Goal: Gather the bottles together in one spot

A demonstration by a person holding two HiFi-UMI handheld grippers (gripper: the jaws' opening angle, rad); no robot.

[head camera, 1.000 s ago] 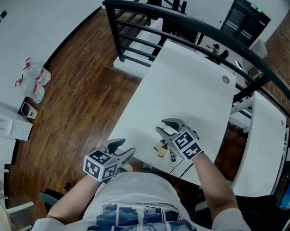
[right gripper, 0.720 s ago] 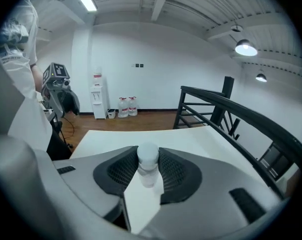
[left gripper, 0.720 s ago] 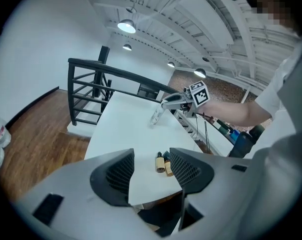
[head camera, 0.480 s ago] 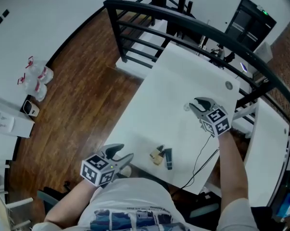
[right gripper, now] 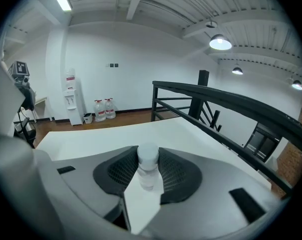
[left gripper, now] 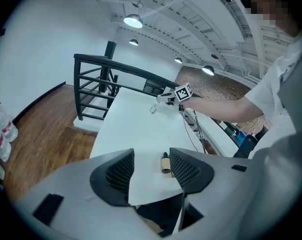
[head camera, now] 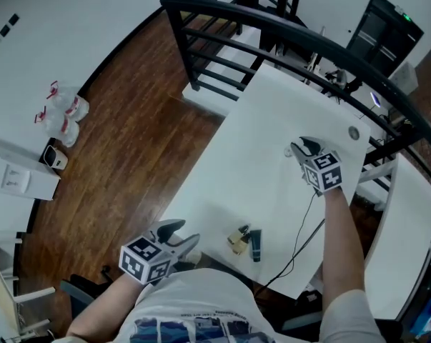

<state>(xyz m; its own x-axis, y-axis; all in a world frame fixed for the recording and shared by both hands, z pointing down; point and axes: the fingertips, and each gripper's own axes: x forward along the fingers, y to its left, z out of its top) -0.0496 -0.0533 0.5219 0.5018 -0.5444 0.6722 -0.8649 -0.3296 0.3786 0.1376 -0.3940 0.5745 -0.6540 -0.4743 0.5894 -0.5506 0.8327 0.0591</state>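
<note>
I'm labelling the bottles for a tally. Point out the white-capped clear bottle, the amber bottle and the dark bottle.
white-capped clear bottle (right gripper: 148,156), right gripper view, on its cap
amber bottle (left gripper: 165,166), left gripper view, on its body
dark bottle (head camera: 255,246), head view, on its middle

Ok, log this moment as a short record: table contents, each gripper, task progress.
surface: long white table
near edge: small tan bottle with black cap lying beside small dark bottle
far end: small clear bottle with white cap, upright, apart from that pair
right gripper: jaws apart, framing the clear bottle, which stands on the table
left gripper: jaws apart, nothing between them, by the near edge
progress: two bottles together, third not yet brought over
</note>
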